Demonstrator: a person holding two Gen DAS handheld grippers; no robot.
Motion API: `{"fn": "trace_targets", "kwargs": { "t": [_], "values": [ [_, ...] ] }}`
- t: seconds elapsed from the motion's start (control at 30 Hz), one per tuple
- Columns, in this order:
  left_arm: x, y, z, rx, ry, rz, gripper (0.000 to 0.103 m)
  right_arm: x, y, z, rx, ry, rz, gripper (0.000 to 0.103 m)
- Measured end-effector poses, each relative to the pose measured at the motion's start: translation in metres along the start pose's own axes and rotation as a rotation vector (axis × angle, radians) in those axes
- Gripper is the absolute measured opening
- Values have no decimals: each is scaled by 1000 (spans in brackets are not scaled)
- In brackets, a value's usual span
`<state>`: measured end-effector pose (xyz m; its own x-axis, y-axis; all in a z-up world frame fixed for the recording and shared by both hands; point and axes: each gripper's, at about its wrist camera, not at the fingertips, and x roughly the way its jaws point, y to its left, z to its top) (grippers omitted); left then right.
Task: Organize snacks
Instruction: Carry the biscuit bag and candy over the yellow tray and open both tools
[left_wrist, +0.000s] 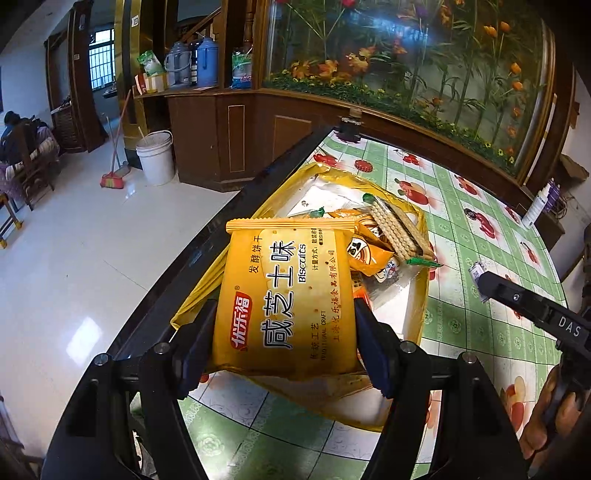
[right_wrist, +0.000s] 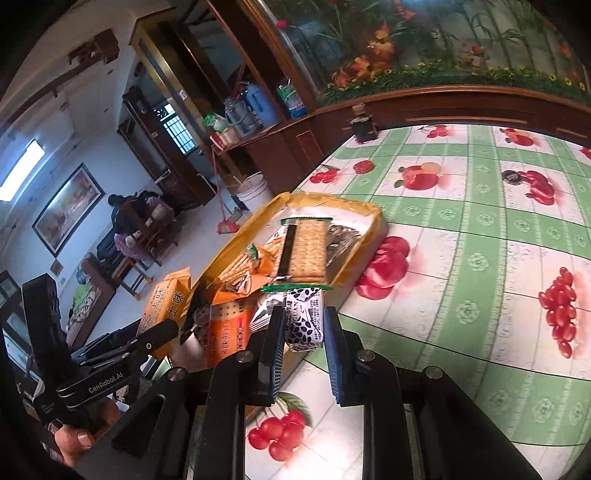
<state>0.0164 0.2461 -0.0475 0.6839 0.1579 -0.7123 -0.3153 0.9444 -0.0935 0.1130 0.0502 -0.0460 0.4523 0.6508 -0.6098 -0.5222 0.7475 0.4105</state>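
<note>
Biscuit packet (left_wrist: 288, 299) clamped in your left gripper (left_wrist: 284, 332) above the yellow bag (left_wrist: 417, 306); your right gripper (right_wrist: 303, 332) pinches a small white sachet (right_wrist: 304, 321).

Sharp, fisheye-bent daylight views; window glare on floor (left_wrist: 85, 332).

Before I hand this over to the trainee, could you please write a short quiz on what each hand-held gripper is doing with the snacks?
1. True or false: the left hand-held gripper holds the yellow biscuit packet.
2. What does the right hand-held gripper hold? A) a small black-and-white patterned packet B) a bottle C) nothing
3. What lies in the open yellow bag on top of the other snacks?

Key
1. True.
2. A, the small black-and-white patterned packet.
3. A clear-wrapped cracker stack.
</note>
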Motion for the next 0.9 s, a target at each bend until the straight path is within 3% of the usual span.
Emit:
{"fn": "trace_targets", "kwargs": {
  "t": [0.4, 0.9],
  "values": [
    [-10, 2, -1, 32, -41, 44, 70, 18, 16, 0, -24, 31, 18, 22],
    [-3, 3, -2, 42, -25, 65, 70, 50, 42, 11, -66, 48, 49, 21]
  ]
}}
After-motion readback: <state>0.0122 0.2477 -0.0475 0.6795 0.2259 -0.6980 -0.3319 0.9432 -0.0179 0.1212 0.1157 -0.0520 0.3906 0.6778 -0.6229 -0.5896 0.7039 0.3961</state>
